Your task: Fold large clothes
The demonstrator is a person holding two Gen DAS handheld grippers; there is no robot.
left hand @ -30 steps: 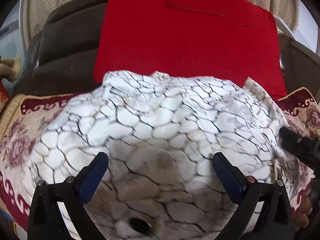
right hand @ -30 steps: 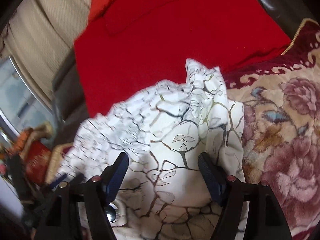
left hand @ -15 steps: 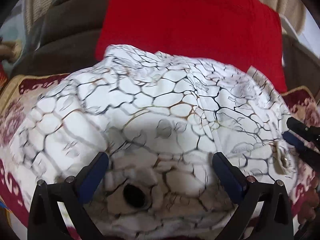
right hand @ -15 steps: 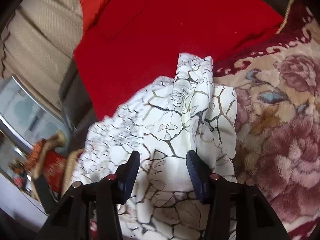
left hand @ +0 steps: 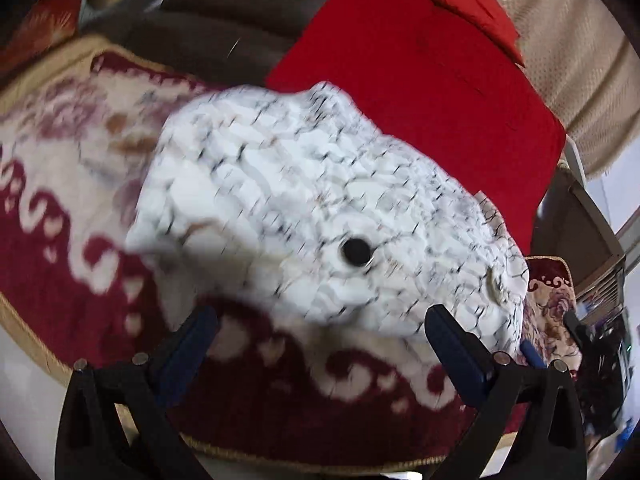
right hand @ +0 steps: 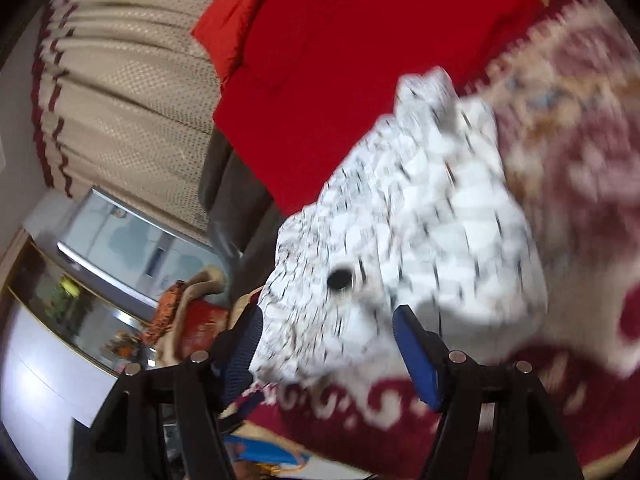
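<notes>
Left wrist cam: my left gripper (left hand: 320,344) sits wide open w/ nothing in it, blue pads over the floral blanket (left hand: 72,264), just short of the white crackle-print garment (left hand: 304,200). That garment lies bunched in one heap on the blanket, far edge lapping the red cushion (left hand: 420,80). Right wrist cam: my right gripper (right hand: 328,344) has jaws opening, the garment's near hem between the pads but not pinched, so it holds nothing.

Risks, my read: both views are smeared w/ motion, so a grab now could catch several layers or blanket pile instead of one hem, and the fold would come out crooked. The heap is lumpy; smoothing skipped means creases get locked in. The black button (left hand: 355,251) could snag a pad.

Count: 1 garment, 1 black button showing, 2 grippers, 1 blanket, 1 red cushion plus 1 smaller orange-red pillow (left hand: 472,4) behind.
</notes>
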